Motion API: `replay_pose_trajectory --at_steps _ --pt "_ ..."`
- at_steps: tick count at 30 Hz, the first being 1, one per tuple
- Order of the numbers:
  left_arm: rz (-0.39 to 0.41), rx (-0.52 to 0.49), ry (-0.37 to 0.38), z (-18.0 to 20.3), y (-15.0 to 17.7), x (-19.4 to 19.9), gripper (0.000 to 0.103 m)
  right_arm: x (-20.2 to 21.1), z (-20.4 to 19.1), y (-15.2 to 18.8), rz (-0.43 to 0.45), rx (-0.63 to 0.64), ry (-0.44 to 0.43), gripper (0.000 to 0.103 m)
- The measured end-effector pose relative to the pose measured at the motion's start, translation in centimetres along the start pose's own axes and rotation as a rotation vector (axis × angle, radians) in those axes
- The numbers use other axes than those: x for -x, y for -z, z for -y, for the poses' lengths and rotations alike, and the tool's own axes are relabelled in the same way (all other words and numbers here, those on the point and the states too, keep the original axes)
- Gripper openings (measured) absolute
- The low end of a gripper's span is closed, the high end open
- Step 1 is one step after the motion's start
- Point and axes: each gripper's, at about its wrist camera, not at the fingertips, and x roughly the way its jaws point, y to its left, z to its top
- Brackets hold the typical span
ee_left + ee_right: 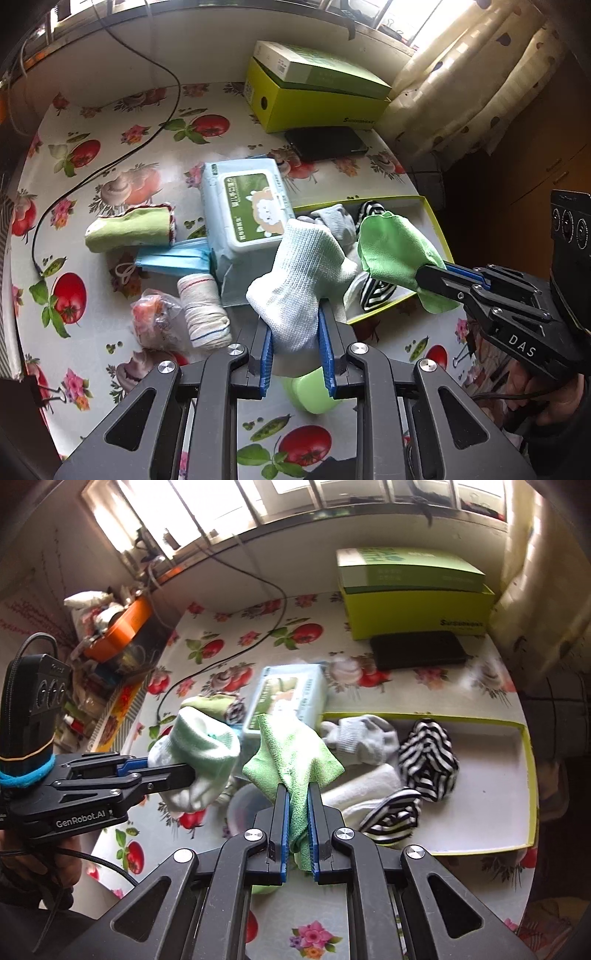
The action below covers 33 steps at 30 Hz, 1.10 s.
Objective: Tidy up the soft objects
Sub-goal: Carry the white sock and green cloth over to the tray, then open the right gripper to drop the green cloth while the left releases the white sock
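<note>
Blue pads on the left gripper are squeezed tight on a pale mint sock, right up close. Beside it, the right gripper is pinched shut on a green cloth. Both soft things hang in the air, just in front of the shallow tray with the yellow-green rim.

I think the job now is to put these two things into the tray. To do it well, each gripper should go over a bare white bit of the tray floor, go low, and only then let go, so nothing flops over the rim. The far right end of the tray looks free. The two grippers are near each other, so they should not bump.

Inside the tray I count one grey sock, two striped black-and-white bundles, and one white folded piece.

Left of the tray, on the flowery tablecloth, I count one pack of wet wipes, one rolled green cloth with a red edge, one blue face mask, one rolled white cloth with stripes, and one small plastic bag.

Behind the tray sit two green boxes, stacked, and one flat black thing.
</note>
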Motion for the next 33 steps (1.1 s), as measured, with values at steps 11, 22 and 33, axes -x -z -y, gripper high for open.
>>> replay_pose_trajectory --at_steps 11,22,33 --pt "-0.035 -0.085 0.025 4.0 -1.7 -2.5 0.022 1.0 6.0 1.1 0.023 -0.121 0.072 0.008" --pt "-0.071 -0.138 0.033 6.3 -3.2 -4.8 0.022 0.2 10.1 1.7 0.014 -0.194 0.128 0.008" --pt "-0.095 -0.181 0.043 8.3 -4.5 -6.5 0.022 -1.2 15.5 2.1 -0.003 -0.258 0.228 0.008"
